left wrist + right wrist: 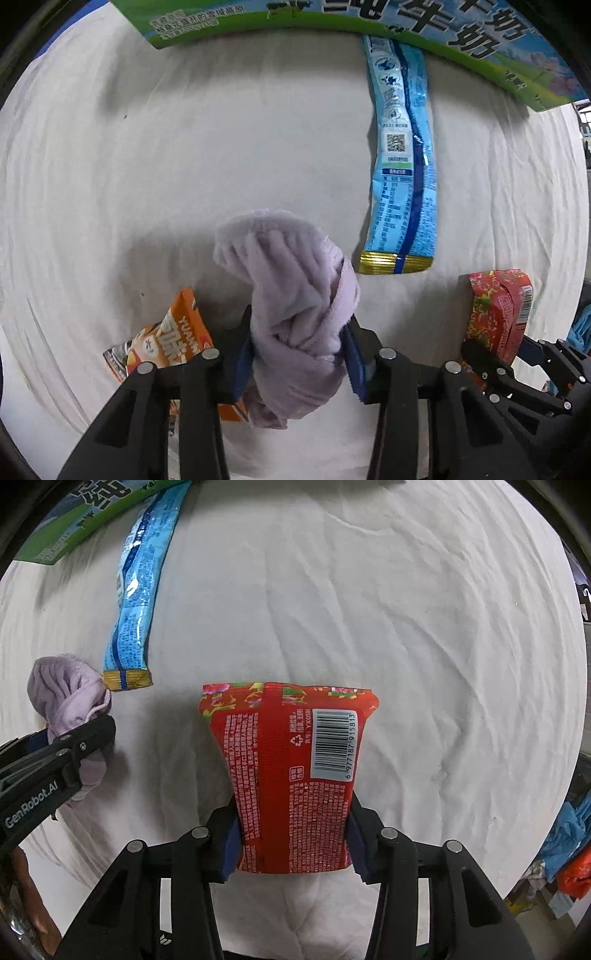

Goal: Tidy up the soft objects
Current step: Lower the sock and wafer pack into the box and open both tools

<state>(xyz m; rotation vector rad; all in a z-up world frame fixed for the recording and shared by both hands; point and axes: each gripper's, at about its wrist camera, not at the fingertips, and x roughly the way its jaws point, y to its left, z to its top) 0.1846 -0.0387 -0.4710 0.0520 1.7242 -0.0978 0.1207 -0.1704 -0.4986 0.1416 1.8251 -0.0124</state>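
My left gripper [299, 354] is shut on a crumpled lilac towel [291, 295] and holds it above the white cloth. It shows at the left of the right wrist view [86, 746], the towel [66, 690] bulging out of it. My right gripper [293, 838] is shut on a red snack packet [291, 768] with a barcode; the packet also shows at the right of the left wrist view [495, 314]. A long blue packet [402, 166] lies flat on the cloth ahead, also in the right wrist view [140, 579].
A green and blue milk carton box [332, 18] stands along the far edge, also in the right wrist view [92, 520]. An orange snack packet [173, 343] lies under my left gripper. White wrinkled cloth [424, 627] covers the surface. Coloured clutter [565, 849] sits off the right edge.
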